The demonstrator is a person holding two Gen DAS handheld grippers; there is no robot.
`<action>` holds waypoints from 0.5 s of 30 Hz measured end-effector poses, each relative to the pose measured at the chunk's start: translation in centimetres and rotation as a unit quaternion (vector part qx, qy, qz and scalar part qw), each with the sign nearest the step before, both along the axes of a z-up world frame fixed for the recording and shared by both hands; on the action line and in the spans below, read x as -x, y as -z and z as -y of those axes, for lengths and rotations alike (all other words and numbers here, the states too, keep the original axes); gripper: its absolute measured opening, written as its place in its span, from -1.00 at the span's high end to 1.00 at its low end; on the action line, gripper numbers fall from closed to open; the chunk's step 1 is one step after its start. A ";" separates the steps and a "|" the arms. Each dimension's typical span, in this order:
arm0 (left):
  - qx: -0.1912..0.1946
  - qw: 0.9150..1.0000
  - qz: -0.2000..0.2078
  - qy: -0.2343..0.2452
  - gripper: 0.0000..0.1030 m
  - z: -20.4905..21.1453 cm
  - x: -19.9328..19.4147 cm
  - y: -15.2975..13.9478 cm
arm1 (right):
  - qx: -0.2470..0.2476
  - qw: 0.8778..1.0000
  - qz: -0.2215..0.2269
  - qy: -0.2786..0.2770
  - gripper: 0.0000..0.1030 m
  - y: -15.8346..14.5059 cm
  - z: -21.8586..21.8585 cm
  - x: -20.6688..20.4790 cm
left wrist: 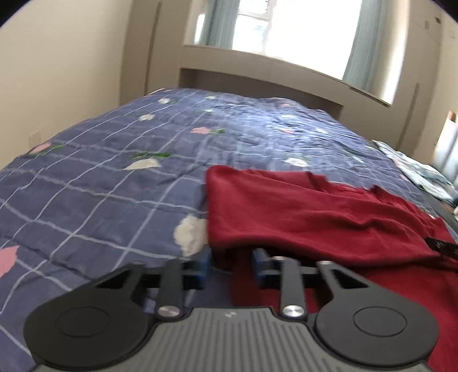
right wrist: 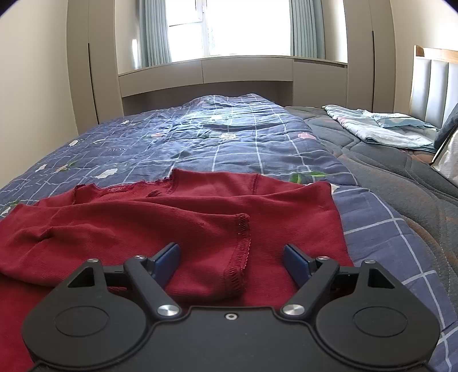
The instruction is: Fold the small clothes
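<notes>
Nearest to us, the left gripper has its blue pads set fairly close together, with a bunched edge of the red top between them. That fold drapes over the fingertips, so we cannot tell whether the pads actually press on the cloth. The view here is blurred.

Our right gripper stands wide open, holding nothing. Its fingers sit low over the top, and a stitched hem edge runs down between them without touching either pad.

Further out, the top lies spread on the quilt, partly folded, with one layer laid across the body. In the right view its neckline lies toward the far left; in the left view a black tag shows at its right edge.

The quilt is blue with a white grid and flower prints, covering most of the bed. To its right we see a dark grey mattress, with a pale folded sheet lying on it near the headboard.

Beyond the bed stand beige cabinets under a bright window with pale curtains.
</notes>
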State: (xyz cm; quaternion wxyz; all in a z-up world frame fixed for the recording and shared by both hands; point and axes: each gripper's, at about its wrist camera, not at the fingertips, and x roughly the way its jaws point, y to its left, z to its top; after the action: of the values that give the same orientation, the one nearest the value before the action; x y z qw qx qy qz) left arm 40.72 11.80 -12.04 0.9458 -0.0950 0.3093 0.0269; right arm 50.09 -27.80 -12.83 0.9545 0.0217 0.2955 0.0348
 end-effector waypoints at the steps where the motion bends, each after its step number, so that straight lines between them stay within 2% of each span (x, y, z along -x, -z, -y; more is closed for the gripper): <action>1: -0.006 1.000 0.001 -0.002 0.47 0.2 0.0 -0.1 | 0.000 1.000 0.000 0.000 -0.60 0.0 0.0 0.0; 5: 0.016 1.000 -0.004 -0.017 0.71 -0.3 -0.1 -0.2 | 0.001 1.000 0.000 0.000 -0.60 0.0 0.0 0.0; 7: 0.008 0.999 -0.012 -0.030 0.91 -0.4 -0.1 -0.1 | 0.001 1.000 0.000 0.000 -0.60 0.0 0.0 0.0; 9: 0.000 0.999 -0.025 -0.048 0.92 -0.8 -0.2 0.0 | 0.000 1.000 0.001 0.001 -0.60 0.0 0.0 0.0; 12: 0.038 0.997 -0.041 -0.060 0.93 -2.0 -0.3 0.8 | 0.000 1.000 0.004 0.003 -0.61 0.0 0.0 0.1; 15: 0.025 0.997 -0.042 -0.058 0.93 -1.8 -0.4 0.8 | 0.004 1.000 0.008 0.009 -0.63 -0.1 0.0 0.3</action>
State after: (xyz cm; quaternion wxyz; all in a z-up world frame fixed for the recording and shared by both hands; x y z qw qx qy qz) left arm 41.11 13.59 -12.81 0.9262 -0.1354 0.3429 0.0782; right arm 49.83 -27.84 -12.78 0.9572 0.0206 0.2876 0.0252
